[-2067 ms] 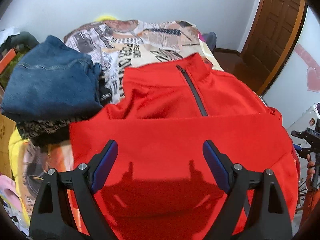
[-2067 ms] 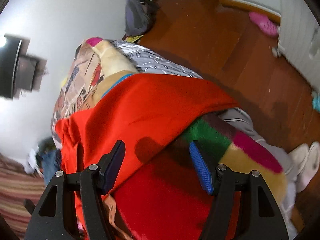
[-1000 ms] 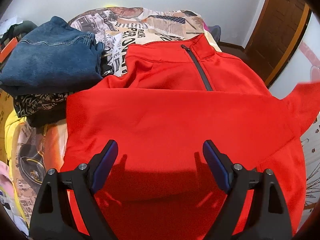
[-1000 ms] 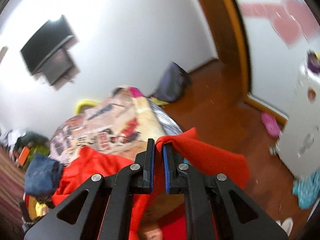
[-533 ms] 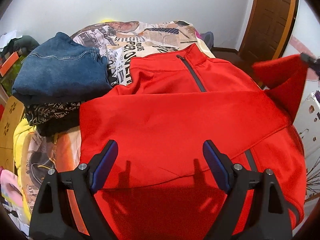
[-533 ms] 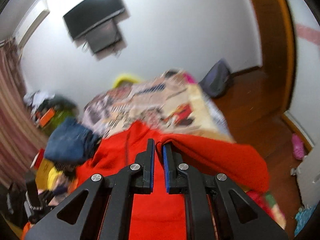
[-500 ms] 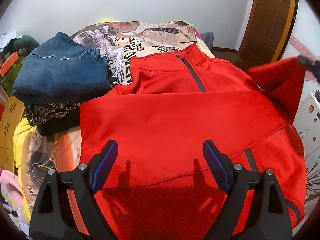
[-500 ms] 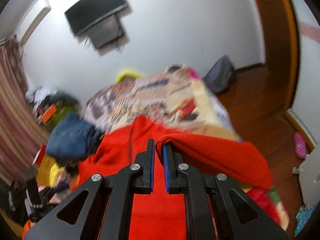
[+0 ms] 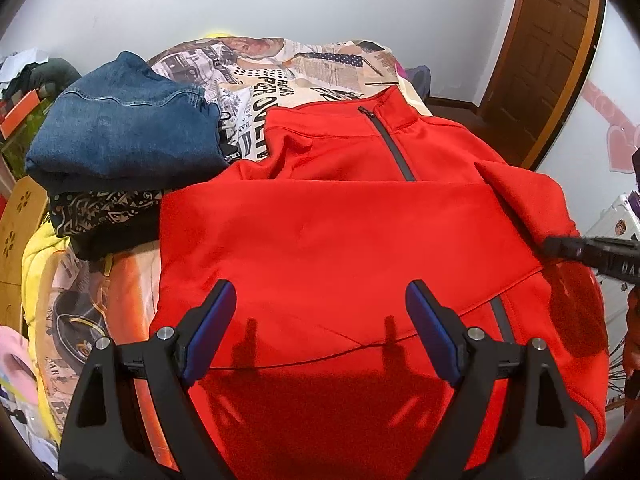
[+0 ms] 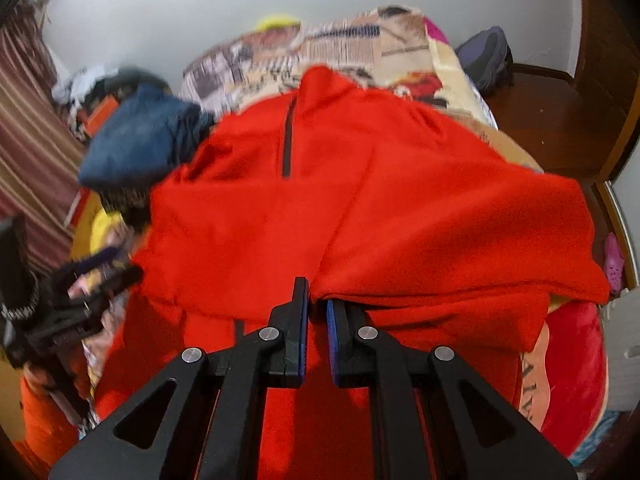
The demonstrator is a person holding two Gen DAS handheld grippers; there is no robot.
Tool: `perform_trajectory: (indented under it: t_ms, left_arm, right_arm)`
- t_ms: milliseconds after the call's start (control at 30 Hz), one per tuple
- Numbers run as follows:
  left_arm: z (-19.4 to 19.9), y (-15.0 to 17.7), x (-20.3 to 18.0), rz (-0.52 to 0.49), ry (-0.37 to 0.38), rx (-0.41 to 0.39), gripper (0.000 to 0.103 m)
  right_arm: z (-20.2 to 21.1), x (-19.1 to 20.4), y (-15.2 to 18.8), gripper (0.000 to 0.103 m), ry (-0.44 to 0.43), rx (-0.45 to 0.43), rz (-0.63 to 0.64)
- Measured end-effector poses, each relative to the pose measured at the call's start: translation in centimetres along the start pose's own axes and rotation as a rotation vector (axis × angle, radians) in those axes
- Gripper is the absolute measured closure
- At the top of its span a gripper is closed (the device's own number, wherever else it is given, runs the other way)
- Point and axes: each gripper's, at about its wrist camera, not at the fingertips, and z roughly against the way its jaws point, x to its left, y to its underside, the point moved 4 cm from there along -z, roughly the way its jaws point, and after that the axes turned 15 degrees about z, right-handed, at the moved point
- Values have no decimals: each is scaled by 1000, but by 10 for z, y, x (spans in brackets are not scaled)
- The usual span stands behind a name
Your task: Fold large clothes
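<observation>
A red zip-neck jacket (image 9: pixel 340 232) lies front up on the bed, its left sleeve folded flat across the chest. My left gripper (image 9: pixel 320 332) hangs open above the jacket's lower half, with nothing between its blue pads. My right gripper (image 10: pixel 318 300) holds the end of the right sleeve (image 10: pixel 460 232) between its fingertips, low over the jacket body. Its jaws are starting to open with the cloth still between them. From the left wrist view, that right gripper (image 9: pixel 556 246) comes in from the right edge, and the sleeve (image 9: pixel 520 188) drapes over the jacket's right side.
Folded blue jeans (image 9: pixel 120 128) sit on a dark patterned garment (image 9: pixel 104 208) to the jacket's left. A newspaper-print bedspread (image 9: pixel 300 68) covers the bed. A yellow garment (image 9: pixel 40 248) lies at the bed's left edge. A brown door (image 9: pixel 552 40) and wooden floor are to the right.
My right gripper has swung down and inward, and the red sleeve went from held high at the right to draped across the jacket. The left gripper has stayed in place.
</observation>
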Motion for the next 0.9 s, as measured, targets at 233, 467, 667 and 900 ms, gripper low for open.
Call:
perform_trajectory:
  t_ms: [233, 467, 667, 900]
  left_arm:
    - [-3, -2, -11, -24, -1, -3, 17]
    - [-3, -8, -28, -43, 13, -14, 17]
    - [-4, -9, -42, -68, 18, -12, 17]
    - [-7, -11, -44, -38, 13, -12, 17]
  right_arm:
    - [22, -1, 9, 60, 14, -9, 24]
    - [58, -28, 17, 59, 101, -122, -80]
    - [67, -89, 39, 56, 101, -175, -332]
    - [47, -139, 62, 56, 83, -188, -567]
